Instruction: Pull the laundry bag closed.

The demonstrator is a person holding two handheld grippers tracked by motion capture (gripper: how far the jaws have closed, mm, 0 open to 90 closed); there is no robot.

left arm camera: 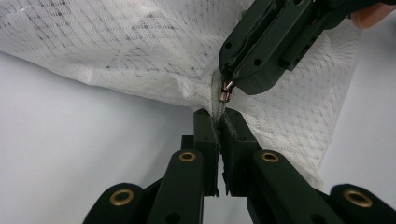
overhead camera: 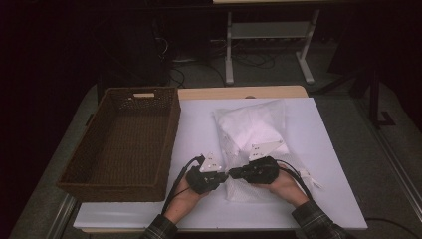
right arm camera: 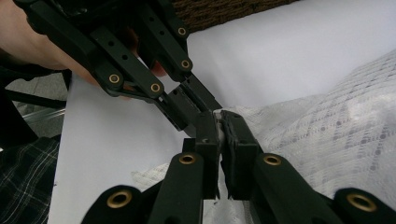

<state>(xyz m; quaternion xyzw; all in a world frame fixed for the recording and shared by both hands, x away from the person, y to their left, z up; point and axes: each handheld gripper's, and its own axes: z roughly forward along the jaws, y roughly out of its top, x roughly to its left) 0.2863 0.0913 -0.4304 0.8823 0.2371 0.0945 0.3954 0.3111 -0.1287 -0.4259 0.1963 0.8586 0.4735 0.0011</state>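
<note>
A white mesh bag [overhead camera: 254, 124] lies on the white table top, its near end between my two grippers. My left gripper [overhead camera: 225, 176] points right and is shut on the zipper's end at the bag's edge [left arm camera: 218, 109]. My right gripper [overhead camera: 232, 174] points left and meets it tip to tip. In the left gripper view the right gripper [left arm camera: 227, 79] is shut on the copper zipper pull [left arm camera: 226, 91], just beyond my left gripper [left arm camera: 219, 119]. In the right gripper view my right gripper [right arm camera: 219, 121] pinches the bag's seam, with the left gripper [right arm camera: 205, 109] reaching in from the upper left.
A brown wicker basket [overhead camera: 169, 134] with nothing in it stands on the left of the table, close to the left hand. White table top [overhead camera: 199, 124] lies bare between basket and bag. A small white scrap [overhead camera: 307, 178] lies right of the right hand.
</note>
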